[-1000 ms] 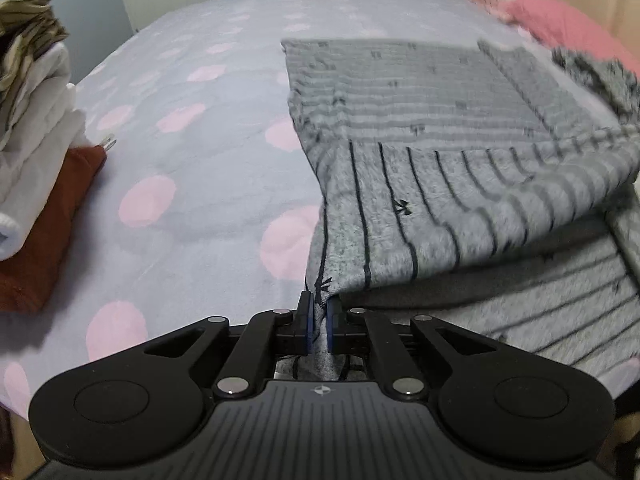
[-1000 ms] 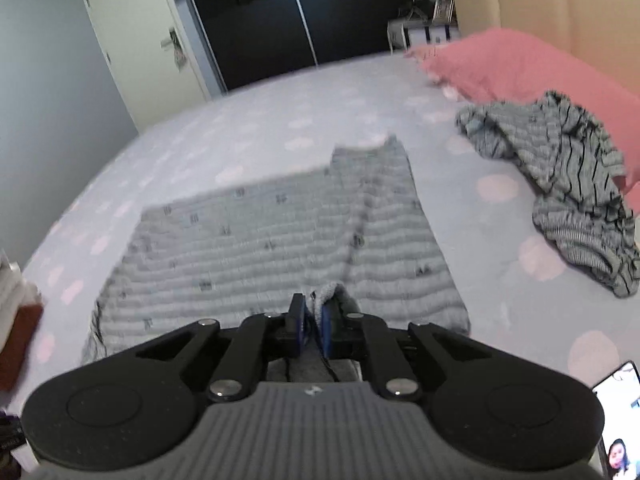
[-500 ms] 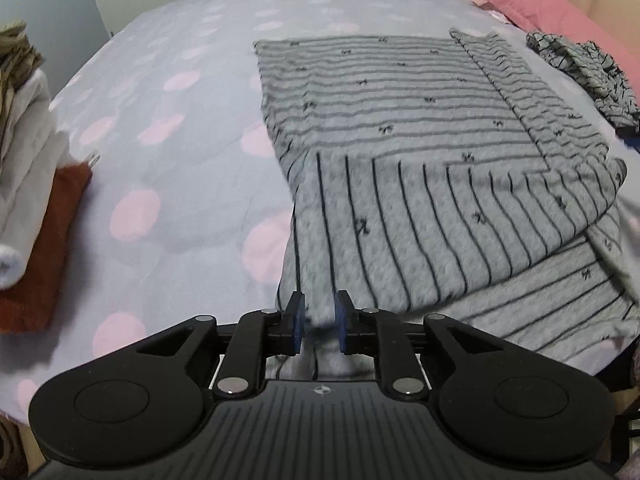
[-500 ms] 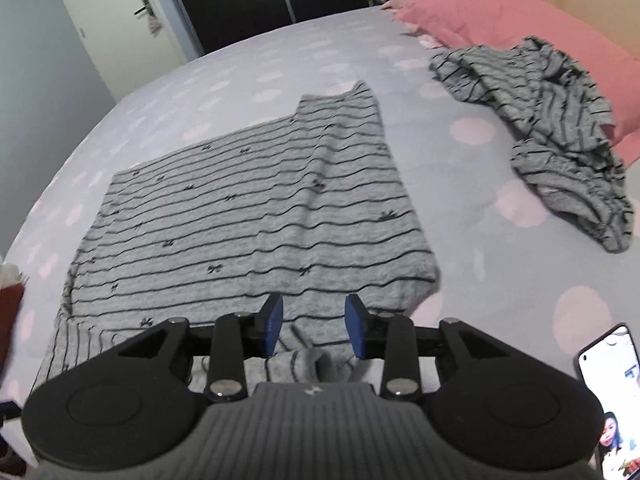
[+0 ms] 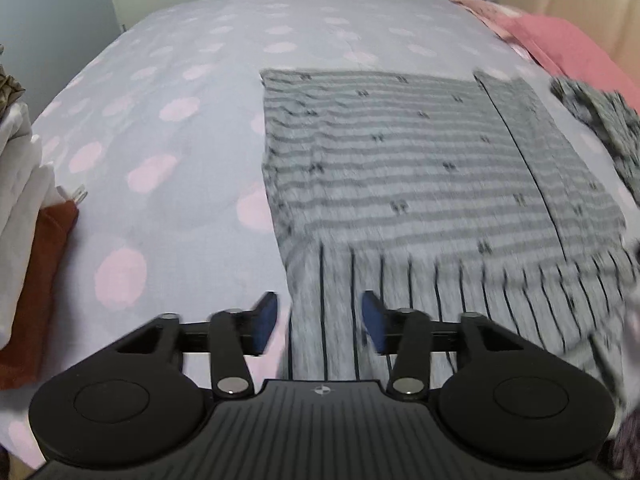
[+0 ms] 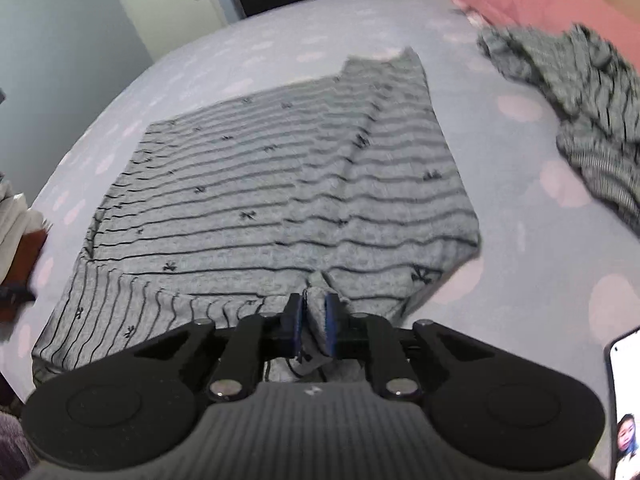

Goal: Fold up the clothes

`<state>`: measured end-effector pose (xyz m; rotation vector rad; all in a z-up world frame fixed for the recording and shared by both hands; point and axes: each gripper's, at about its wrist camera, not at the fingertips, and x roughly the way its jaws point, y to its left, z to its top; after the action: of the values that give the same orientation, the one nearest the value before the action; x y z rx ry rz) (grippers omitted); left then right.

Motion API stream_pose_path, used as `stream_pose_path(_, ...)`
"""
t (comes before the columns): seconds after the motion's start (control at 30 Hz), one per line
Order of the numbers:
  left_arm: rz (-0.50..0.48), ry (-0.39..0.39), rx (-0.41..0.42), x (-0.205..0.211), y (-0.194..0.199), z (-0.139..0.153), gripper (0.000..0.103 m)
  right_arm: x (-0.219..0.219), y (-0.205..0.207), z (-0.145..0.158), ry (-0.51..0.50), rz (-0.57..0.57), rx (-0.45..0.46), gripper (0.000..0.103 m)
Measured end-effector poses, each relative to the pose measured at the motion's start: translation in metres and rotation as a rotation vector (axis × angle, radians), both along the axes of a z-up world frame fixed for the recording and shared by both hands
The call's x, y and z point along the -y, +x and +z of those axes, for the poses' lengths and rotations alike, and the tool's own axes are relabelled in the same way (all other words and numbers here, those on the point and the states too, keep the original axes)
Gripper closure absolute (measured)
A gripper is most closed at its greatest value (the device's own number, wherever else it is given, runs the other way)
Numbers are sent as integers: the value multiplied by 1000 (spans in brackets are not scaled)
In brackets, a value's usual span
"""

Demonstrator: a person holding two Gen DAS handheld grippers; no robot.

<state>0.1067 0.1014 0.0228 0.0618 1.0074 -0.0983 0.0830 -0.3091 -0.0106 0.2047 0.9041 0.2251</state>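
Observation:
A grey striped garment (image 5: pixel 400 168) lies flat on the bed, its near strip folded over so that its stripes run crosswise. My left gripper (image 5: pixel 319 308) hovers above the near left corner of that fold. Its jaws are opening and the pads stand apart from the cloth beneath them. In the right wrist view the same garment (image 6: pixel 280 200) spreads ahead. My right gripper (image 6: pixel 313 308) is at its near edge, jaws closing, with a bunched fold of grey cloth pinched between the blue pads.
A second striped garment (image 6: pixel 580 92) lies crumpled at the right by a pink pillow (image 6: pixel 540 4). A stack of folded white clothes (image 5: pixel 16 184) on a rust-brown item (image 5: pixel 40 280) sits at the left edge. A lit phone (image 6: pixel 624 400) lies near right. The sheet (image 5: pixel 160 120) is dotted pink.
The left gripper let go of the garment's near edge, opened wide and lifted away. The right gripper opened, then closed again on a fold at the near edge.

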Motion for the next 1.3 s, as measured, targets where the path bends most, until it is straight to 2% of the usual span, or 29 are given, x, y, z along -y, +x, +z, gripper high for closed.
stream_pose_path(0.13,77,-55,-50,-10,39,-11,57,0,-7,10,-1,6,32,90)
stream_pose_path(0.4,155,-62,-144,-11,90,-48,57,0,-6,13,-17,26,42,90)
stream_pose_path(0.47,156,-53,-154,-8,95,-57,68,-2,-6,16,-28,41,50,90)
stream_pose_path(0.5,154,-42,-163,-7,97,-60,84,-3,-6,18,-34,49,56,90)
stream_pose_path(0.53,149,-31,-170,-6,98,-64,89,-4,-7,20,-39,56,62,90)
stream_pose_path(0.63,142,-28,-163,-8,96,-64,95,-6,-9,26,-45,65,78,90)
stream_pose_path(0.77,158,-53,-133,-21,91,-54,97,-10,-10,35,-47,58,114,90)
stream_pose_path(1.03,226,-184,-87,-69,79,-34,98,-45,7,66,-173,57,250,93)
stream_pose_path(1.17,239,-265,-81,-89,78,-34,98,-73,39,89,-235,96,296,93)
stream_pose_path(1.3,253,-347,-87,-106,80,-39,98,-114,89,113,-326,190,333,93)
